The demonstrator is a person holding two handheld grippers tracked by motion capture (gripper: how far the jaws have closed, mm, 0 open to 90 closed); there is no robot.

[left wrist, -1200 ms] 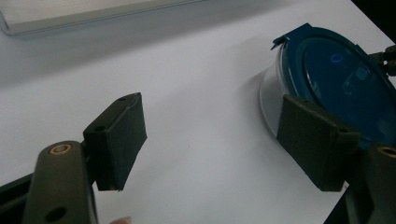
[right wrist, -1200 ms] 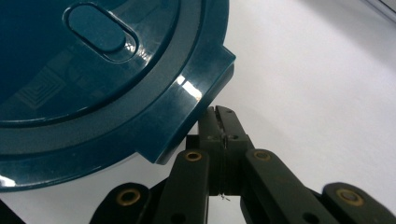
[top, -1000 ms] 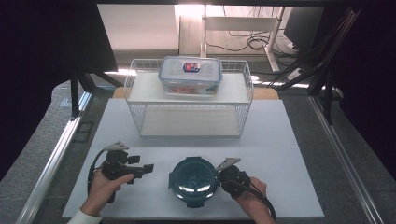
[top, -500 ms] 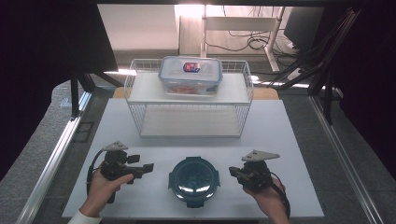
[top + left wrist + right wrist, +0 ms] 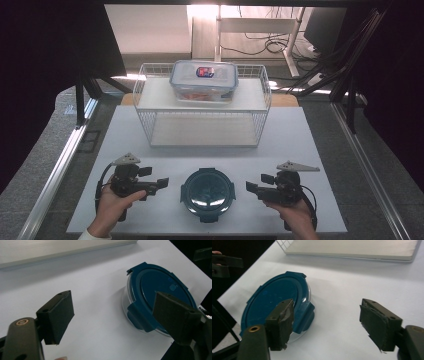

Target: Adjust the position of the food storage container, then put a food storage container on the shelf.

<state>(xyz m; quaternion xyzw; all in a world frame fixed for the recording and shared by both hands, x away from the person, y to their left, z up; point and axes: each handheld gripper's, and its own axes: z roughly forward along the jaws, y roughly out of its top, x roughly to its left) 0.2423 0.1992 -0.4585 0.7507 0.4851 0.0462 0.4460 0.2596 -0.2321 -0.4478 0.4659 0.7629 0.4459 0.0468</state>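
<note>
Two black claws gaping empty, left claw [image 5: 161, 183], right claw [image 5: 250, 188], flanking round, glossy blue-lidded container [image 5: 207, 193], white tabletop [image 5: 310, 150].

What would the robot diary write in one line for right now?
round blue-lidded container: on table, untouched | left gripper: open, beside it | right gripper: jaws just opened, nothing between | rectangular box: on wire rack

Round blue-lidded container [image 5: 160, 290] is partly hidden behind one black jaw in left gripper view. Label on the clear box [image 5: 204, 80] atop the wire rack [image 5: 150, 125] is too small to read. Both forearms cut off at bottom edge, high view.
</note>
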